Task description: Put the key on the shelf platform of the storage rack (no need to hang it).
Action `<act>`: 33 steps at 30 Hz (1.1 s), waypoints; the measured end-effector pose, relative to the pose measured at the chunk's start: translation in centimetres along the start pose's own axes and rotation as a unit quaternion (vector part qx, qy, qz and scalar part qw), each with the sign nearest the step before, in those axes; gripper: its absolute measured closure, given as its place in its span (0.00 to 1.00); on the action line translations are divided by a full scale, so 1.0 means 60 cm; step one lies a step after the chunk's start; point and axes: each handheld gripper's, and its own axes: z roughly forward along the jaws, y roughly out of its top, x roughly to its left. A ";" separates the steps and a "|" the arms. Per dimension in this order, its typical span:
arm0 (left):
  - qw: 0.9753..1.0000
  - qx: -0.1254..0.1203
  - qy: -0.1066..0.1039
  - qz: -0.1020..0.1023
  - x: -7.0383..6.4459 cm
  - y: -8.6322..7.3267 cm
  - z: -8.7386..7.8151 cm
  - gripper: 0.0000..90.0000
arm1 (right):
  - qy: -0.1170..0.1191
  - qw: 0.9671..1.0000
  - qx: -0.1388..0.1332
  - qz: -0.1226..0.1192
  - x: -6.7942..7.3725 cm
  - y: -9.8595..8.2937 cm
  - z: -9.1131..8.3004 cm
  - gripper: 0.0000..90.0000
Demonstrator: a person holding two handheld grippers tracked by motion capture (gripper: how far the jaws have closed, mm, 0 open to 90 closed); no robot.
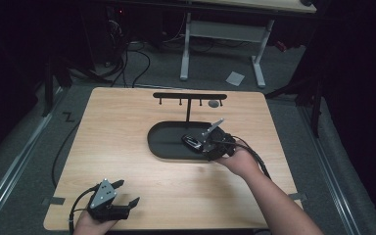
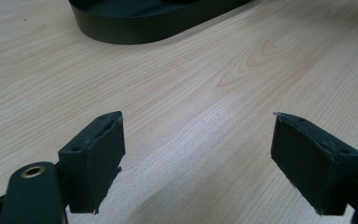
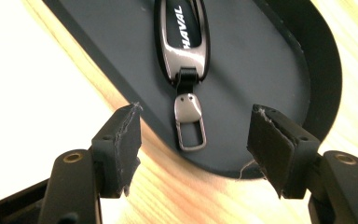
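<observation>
The right gripper (image 3: 193, 133) hovers with its jaws spread wide just above the near end of the oval black tray (image 3: 270, 60), which sits on the light wooden surface (image 1: 127, 147). Lying flat in the tray is the dark glossy car key fob with HAVAL lettering (image 3: 182, 39); its short black strap ends in a small silver metal loop (image 3: 189, 122), and that loop lies right between the open jaws, pointing toward the gripper.

The step in hand looks like picking up the fob. To do it well, I would lower the right gripper straight down until the pads flank the loop or the strap, keeping clear of the tray's raised rim, then close gently so the thin metal doesn't skid out across the smooth tray floor. Gripping the fob's narrow neck may hold more surely than the flat loop.

The left gripper (image 1: 122, 196) rests at the near left corner of the surface, jaws spread and holding nothing, well apart from the tray. Behind the tray stands a black T-shaped hook stand (image 1: 189, 96)
</observation>
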 end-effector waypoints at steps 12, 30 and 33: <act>1.000 0.004 -0.001 0.002 -0.001 -0.001 0.002 0.20 | 0.003 0.995 -0.096 0.031 0.039 -0.101 -0.010 0.40; 1.000 0.011 -0.005 0.014 -0.013 0.004 0.011 0.20 | -0.003 0.967 -0.216 0.137 0.088 -0.251 -0.001 0.33; 1.000 0.011 -0.005 0.013 -0.012 0.003 0.010 0.20 | -0.006 0.968 -0.217 0.127 0.088 -0.248 0.000 0.33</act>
